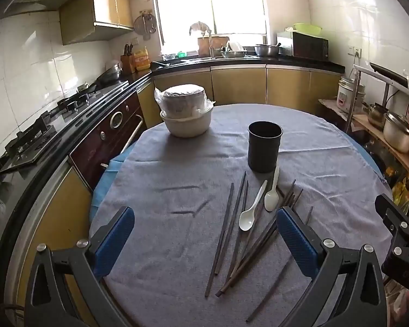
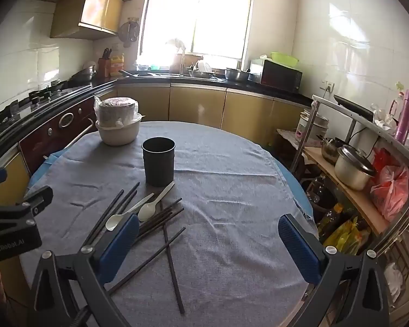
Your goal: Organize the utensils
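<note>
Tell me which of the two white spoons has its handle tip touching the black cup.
The right-hand spoon: its handle tip reaches the base of the black cup. The other spoon lies nearer the left gripper, its handle ending short of the cup.

A bright window (image 2: 196, 24) lights white-tiled walls (image 2: 349, 41), yellow cabinets (image 2: 196, 106) and a dark countertop (image 2: 231, 83).

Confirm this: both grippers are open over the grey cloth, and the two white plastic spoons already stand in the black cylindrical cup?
Not quite. The two white plastic spoons lie on the grey cloth among dark chopsticks, in front of the black cylindrical cup, as the left wrist view shows. Left gripper and right gripper are open.
</note>
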Demonstrator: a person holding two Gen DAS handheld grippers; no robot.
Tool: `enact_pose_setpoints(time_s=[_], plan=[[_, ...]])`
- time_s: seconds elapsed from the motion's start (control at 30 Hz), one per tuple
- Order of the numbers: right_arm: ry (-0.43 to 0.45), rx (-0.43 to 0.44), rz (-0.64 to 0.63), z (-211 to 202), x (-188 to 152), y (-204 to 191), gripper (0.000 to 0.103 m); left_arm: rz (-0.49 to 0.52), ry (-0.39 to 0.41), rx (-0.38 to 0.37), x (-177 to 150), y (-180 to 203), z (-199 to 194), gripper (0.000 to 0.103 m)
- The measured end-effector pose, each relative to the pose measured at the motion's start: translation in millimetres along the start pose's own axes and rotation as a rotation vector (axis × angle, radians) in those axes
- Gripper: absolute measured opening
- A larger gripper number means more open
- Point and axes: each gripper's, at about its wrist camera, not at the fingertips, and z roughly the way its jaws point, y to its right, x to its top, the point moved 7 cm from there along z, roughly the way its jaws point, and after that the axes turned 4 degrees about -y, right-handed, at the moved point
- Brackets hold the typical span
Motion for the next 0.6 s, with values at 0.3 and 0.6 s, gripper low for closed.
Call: enact_pose_setpoints(time_s=[0.3, 0.6], plan=[[-0.022, -0.005, -0.011, 9.2, -6.6, -5.2, 0.103, -0.016, -0.015, 0.001, -3.0, -6.7, 2.0, 0.103], [-0.041, -0.005, -0.023, 12.2, -4.5, -11.1, 0.103, -0.032, -0.01, 0.002, -6.3, -14.4, 4.0, 0.103]])
